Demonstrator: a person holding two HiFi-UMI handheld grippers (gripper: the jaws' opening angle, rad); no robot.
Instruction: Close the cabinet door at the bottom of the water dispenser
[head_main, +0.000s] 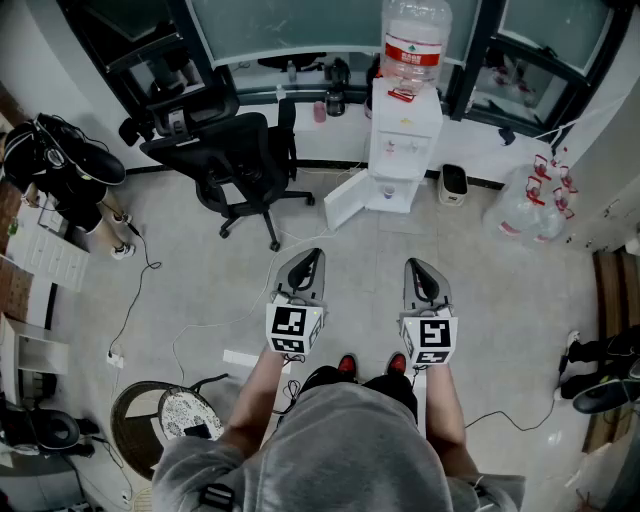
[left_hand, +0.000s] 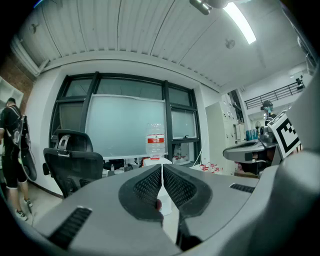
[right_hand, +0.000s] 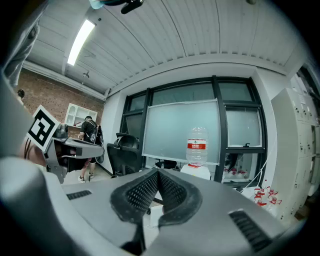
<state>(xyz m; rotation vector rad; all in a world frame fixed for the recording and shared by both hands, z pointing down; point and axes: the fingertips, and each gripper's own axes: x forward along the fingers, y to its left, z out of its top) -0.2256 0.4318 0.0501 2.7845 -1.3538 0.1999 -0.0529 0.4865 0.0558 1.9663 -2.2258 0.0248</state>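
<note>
We hold the left gripper (head_main: 311, 258) and right gripper (head_main: 416, 266) level, each with its jaws pressed together on nothing, facing the distant water dispenser (head_main: 403, 135) at twelve o'clock, its cabinet door (head_main: 346, 200) swung open toward eight o'clock and mostly hidden behind the jaws in both gripper views.

Head view looks down; gripper views face dispenser (head_main: 405, 135)
</note>
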